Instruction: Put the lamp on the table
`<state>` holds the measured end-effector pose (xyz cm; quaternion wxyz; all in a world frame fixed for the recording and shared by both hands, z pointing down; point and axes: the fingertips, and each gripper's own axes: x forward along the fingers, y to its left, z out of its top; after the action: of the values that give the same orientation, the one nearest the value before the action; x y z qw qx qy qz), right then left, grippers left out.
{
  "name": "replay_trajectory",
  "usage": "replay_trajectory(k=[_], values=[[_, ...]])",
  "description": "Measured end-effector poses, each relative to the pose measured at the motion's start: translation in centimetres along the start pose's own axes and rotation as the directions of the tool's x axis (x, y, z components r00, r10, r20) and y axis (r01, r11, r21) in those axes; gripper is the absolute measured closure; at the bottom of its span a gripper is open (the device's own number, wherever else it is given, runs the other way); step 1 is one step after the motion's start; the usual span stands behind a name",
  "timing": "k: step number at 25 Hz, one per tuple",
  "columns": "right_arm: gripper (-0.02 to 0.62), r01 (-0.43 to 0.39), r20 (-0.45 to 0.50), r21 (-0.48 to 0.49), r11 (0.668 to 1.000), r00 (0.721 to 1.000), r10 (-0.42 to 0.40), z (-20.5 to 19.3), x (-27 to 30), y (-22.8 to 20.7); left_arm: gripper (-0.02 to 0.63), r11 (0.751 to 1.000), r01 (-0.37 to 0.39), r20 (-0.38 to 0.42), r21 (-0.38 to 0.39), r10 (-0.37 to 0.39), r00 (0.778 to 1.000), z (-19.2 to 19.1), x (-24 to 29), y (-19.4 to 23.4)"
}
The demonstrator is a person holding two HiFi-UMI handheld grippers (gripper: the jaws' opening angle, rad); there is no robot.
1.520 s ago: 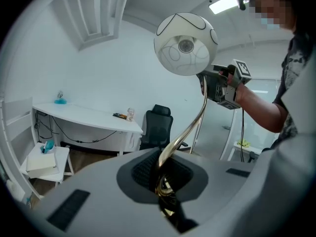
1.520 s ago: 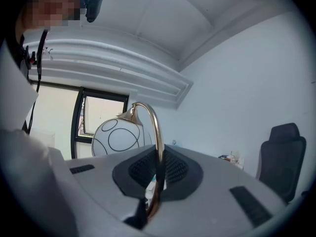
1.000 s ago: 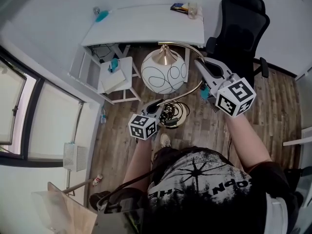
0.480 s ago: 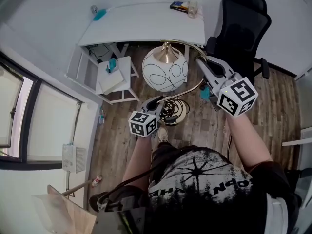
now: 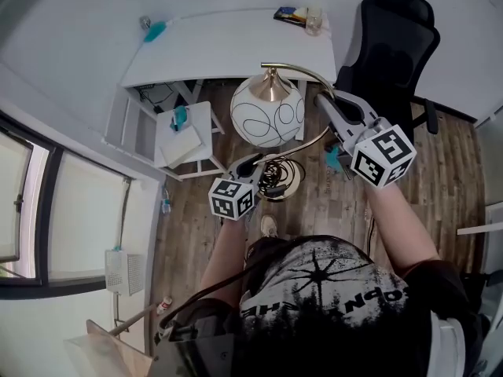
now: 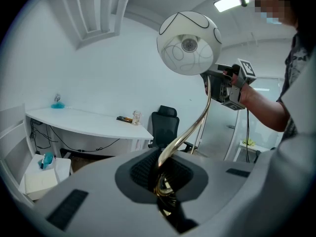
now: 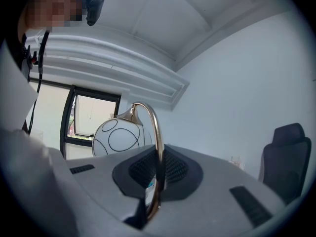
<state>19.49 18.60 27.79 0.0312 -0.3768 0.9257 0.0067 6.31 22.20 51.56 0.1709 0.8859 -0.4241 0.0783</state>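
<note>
Lamp (image 5: 269,116) hangs in the air between my two claws, over the wooden floor (image 5: 314,206) just in front of the white surface (image 5: 228,49) and not on it. Its shade (image 6: 189,43) is a white globe drawn over with thin black loops and circles, topped by a small brass cap. From that cap a slim brass stem (image 7: 157,132) arches over and sweeps down in a long curve to a round base (image 5: 284,181) of brass rings, with what looks like dark cord gathered there. My left claw (image 6: 165,181) is pinching the low end of the stem, right where it meets the base. My right claw (image 7: 154,184) is clamped on the stem higher up, just below the arch, with the globe close beside it. From the head view the right claw sits to the right of the globe and the left claw below it, next to the base. On the surface a teal thing (image 5: 155,28) lies at the far left end, and a clear glass (image 5: 314,16) stands beside a dark flat item at the right end. A black office chair (image 5: 393,45) stands to the right of the surface, behind my right claw. A small white side table (image 5: 189,136) carrying a teal item sits by the near left of the surface, and a dark-framed window (image 5: 47,203) runs along the left wall.
</note>
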Motion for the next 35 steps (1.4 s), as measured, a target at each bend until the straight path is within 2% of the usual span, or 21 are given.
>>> replay_trajectory(k=[16,25,35], values=[[0.578,0.082,-0.003,-0.013,0.997,0.997,-0.082,-0.7,11.4,-1.0,0.589,0.997,0.081,-0.021,0.006,-0.081,0.996,3.5,2.3,11.5],[0.578,0.128,-0.004,-0.021,0.991,0.992,-0.129,-1.9,14.6,-1.7,0.589,0.993,0.114,-0.036,0.015,-0.113,0.993,3.7,3.5,15.1],[0.578,0.130,-0.026,-0.008,0.992,0.991,-0.130,-2.6,18.3,-4.3,0.588,0.994,0.105,-0.056,-0.012,-0.105,0.993,4.7,5.9,18.0]])
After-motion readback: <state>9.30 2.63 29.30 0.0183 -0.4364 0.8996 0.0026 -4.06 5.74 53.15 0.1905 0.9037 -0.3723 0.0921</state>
